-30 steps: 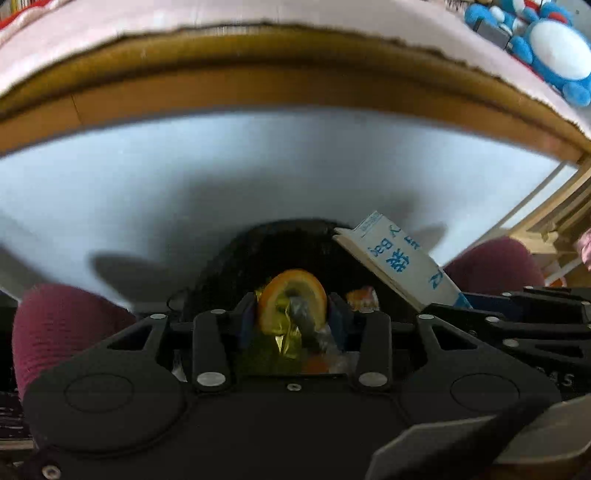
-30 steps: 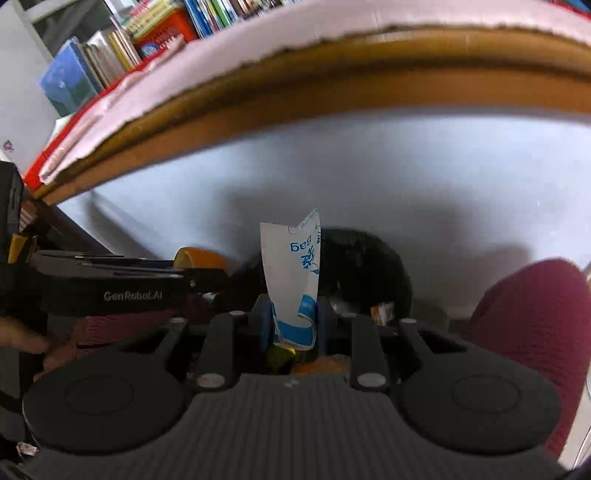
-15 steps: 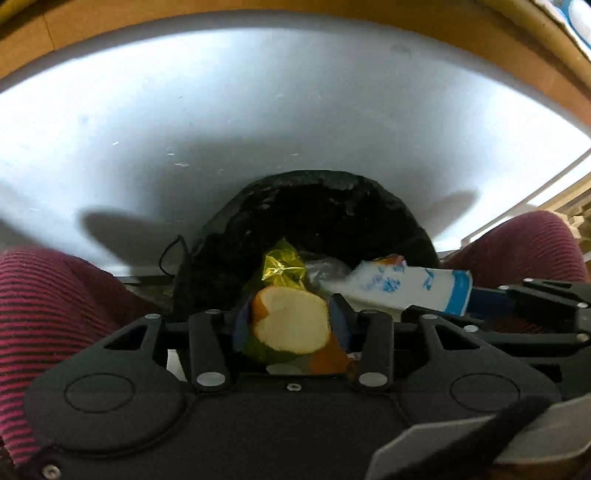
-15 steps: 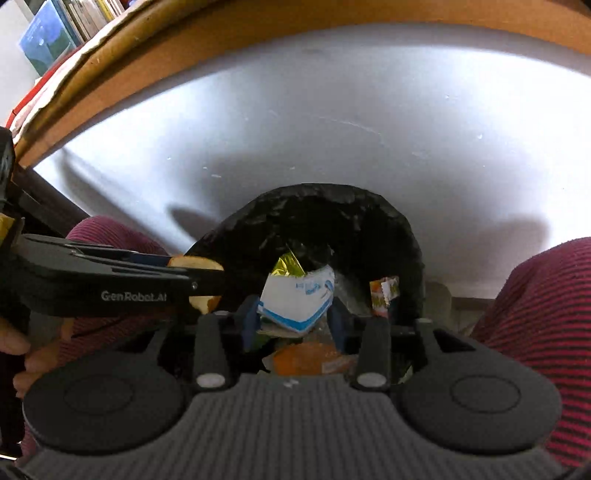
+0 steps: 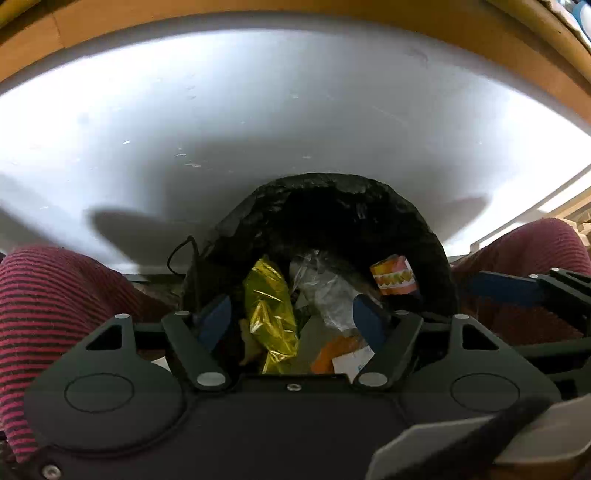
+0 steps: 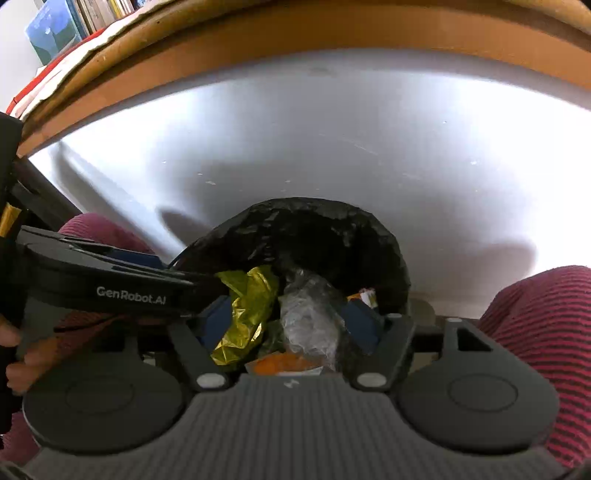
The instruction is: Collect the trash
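Both the left gripper (image 5: 291, 317) and the right gripper (image 6: 290, 323), jaws just opening, are hanging spread and empty over the black plastic-lined trash bin (image 5: 332, 206), where a crumpled gold foil wrapper (image 5: 271, 314) is lying.

Pale white-grey smooth floor (image 5: 258, 110), lit bright at top, w/ a few tiny specks and soft dark shadows to left and right. A wooden brown edge (image 5: 295, 14) curves along the floor's far side. Standing on the floor: round bin lined w/ crinkled black plastic bag (image 5: 332, 199), mouth open, approx centre. A thin black cord (image 5: 177, 254) loops just beside the bin's left side, near the floor; can't tell if it touches either
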